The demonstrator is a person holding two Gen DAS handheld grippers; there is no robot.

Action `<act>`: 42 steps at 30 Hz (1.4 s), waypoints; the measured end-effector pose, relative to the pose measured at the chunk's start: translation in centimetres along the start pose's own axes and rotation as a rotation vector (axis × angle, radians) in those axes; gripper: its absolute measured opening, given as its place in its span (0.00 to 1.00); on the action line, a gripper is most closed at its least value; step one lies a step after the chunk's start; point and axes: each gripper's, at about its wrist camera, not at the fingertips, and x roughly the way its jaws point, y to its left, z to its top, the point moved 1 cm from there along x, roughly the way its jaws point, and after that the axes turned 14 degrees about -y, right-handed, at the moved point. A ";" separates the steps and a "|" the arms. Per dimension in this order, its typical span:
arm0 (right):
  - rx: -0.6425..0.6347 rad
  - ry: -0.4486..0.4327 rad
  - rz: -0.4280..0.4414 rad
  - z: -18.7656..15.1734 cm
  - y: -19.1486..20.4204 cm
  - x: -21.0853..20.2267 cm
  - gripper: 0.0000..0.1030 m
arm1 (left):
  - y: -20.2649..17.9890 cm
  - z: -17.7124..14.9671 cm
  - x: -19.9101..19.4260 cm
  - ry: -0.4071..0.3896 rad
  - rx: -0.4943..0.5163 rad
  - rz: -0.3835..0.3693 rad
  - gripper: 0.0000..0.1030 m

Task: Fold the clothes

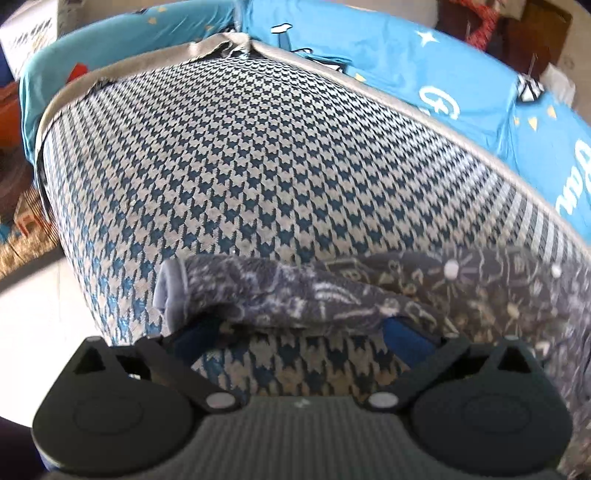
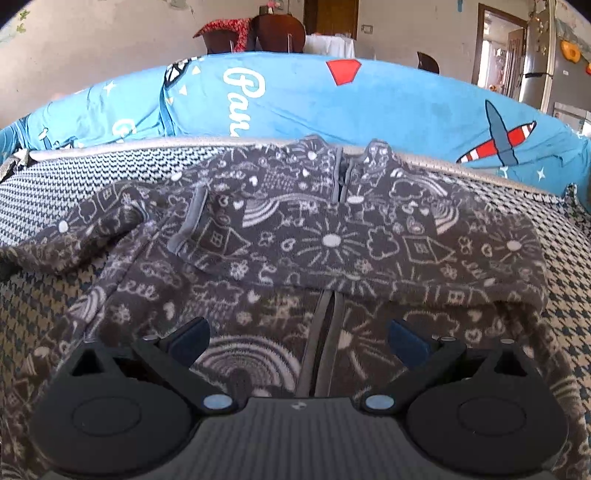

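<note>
left gripper jaws wide, sleeve draped over tips, ungripped | right gripper wide apart, holding nothing, above jacket | jacket spread on houndstooth cushion

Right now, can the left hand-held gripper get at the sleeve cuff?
Probably yes: the left hand-held gripper is open, and the sleeve lies across its fingers, its cuff just beyond the left fingertip, nothing covering it.

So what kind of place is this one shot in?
Probably a home living room: a sofa under blue covers, a dark jacket spread on it, dining chairs and a fridge behind.
</note>
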 end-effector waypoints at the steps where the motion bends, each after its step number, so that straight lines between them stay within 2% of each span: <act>1: -0.001 0.008 0.000 -0.1 0.0 0.1 1.00 | 0.2 0.0 -0.1 0.010 -0.019 -0.013 1.00; 8: 0.026 0.031 -0.001 -0.3 0.0 0.4 1.00 | 0.6 -0.1 -1.0 0.028 -0.093 -0.106 1.00; 12: 0.002 0.042 -0.005 -0.5 0.4 0.6 1.00 | 0.2 -0.2 -1.5 0.024 -0.085 -0.131 1.00; 20: 0.008 0.044 -0.009 -0.7 0.4 0.6 1.00 | 0.7 -0.1 0.6 0.078 -0.158 -0.134 1.00; 30: 0.005 0.041 -0.015 -0.9 0.6 0.7 1.00 | -0.3 0.3 2.1 0.043 -0.121 -0.064 0.98; 33: 0.007 0.041 -0.019 -0.9 0.6 0.7 1.00 | -1.2 0.2 2.1 0.034 -0.062 -0.035 0.81; 35: 0.006 0.039 -0.020 -0.9 0.7 0.8 1.00 | -1.5 0.1 1.8 0.020 -0.035 -0.024 0.57; 37: 0.006 0.037 -0.022 -1.0 0.7 0.8 1.00 | -1.8 0.0 1.5 0.012 -0.010 -0.017 0.43; 38: 0.007 0.036 -0.023 -1.0 0.8 0.9 1.00 | -2.0 0.0 1.4 0.009 -0.002 -0.016 0.37; 42: 0.010 0.035 -0.031 -1.0 0.9 1.0 1.00 | -3.0 0.1 1.0 -0.001 0.020 -0.035 0.25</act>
